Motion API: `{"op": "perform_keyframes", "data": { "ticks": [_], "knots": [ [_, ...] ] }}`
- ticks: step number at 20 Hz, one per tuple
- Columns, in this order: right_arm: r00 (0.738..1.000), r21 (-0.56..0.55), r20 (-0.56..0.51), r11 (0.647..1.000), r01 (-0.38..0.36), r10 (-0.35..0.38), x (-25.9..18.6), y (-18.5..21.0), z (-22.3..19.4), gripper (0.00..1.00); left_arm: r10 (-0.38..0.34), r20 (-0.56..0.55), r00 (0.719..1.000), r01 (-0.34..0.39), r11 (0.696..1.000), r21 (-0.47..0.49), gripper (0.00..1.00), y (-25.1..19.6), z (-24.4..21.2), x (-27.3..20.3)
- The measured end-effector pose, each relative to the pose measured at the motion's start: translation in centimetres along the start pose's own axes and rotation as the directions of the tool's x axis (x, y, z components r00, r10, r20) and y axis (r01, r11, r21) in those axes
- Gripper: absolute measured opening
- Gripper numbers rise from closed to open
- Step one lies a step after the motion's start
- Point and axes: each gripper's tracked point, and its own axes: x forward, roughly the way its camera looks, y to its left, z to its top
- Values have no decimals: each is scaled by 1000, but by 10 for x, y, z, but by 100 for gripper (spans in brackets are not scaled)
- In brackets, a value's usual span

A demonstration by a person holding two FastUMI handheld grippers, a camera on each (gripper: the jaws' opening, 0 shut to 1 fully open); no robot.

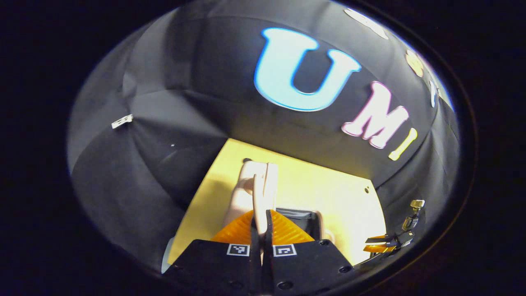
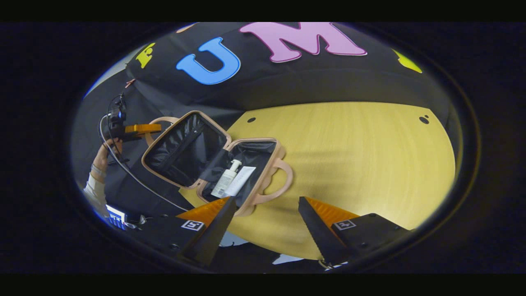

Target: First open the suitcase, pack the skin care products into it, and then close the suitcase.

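Right gripper view: we're holding the lid's handle (image 1: 259, 187) pinched in our left gripper (image 1: 262, 230), right gripper (image 2: 267, 222) spread, idle; products (image 2: 232, 181) are lying inside the suitcase (image 2: 246, 164). We're aiming to swing it down evenly.

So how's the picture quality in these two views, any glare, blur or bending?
Left gripper view: strong fisheye curve, table washed out by bright glare, suitcase handle soft and overexposed. Right gripper view: sharper and more evenly lit, table edge bowed by the lens, sheen on the open suitcase lining, bottle readable inside.
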Motion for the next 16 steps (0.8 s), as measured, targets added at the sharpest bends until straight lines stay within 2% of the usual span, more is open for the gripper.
{"op": "perform_keyframes", "data": {
  "ticks": [2,3,5,6,9,12,15,16],
  "knots": [
    [1000,2,22,1000,14,-14,-18,-20,0,97,-66,1,998,66,998,8,6,-63,-16,10],
    [999,10,38,1000,16,-16,-25,-27,-2,97,-121,-8,993,121,993,6,6,-95,-32,22],
    [998,37,61,999,30,-32,-41,-43,-6,97,-211,-77,974,212,977,6,6,-159,-81,49],
    [997,56,69,998,28,-31,-50,-50,-11,97,-228,-116,967,232,972,24,6,-184,-108,65],
    [993,79,99,995,54,-62,-84,-76,-24,97,-193,-237,952,217,973,80,6,-217,-171,114],
    [985,89,112,989,118,-128,-124,-119,-42,97,-105,-318,942,152,980,128,6,-220,-210,143],
    [980,80,116,985,153,-161,-159,-159,-58,97,-8,-279,960,97,947,306,7,-222,-223,150],
    [979,74,117,985,159,-167,-168,-169,-61,97,6,-282,959,85,946,312,13,-226,-225,147]
  ]
}}
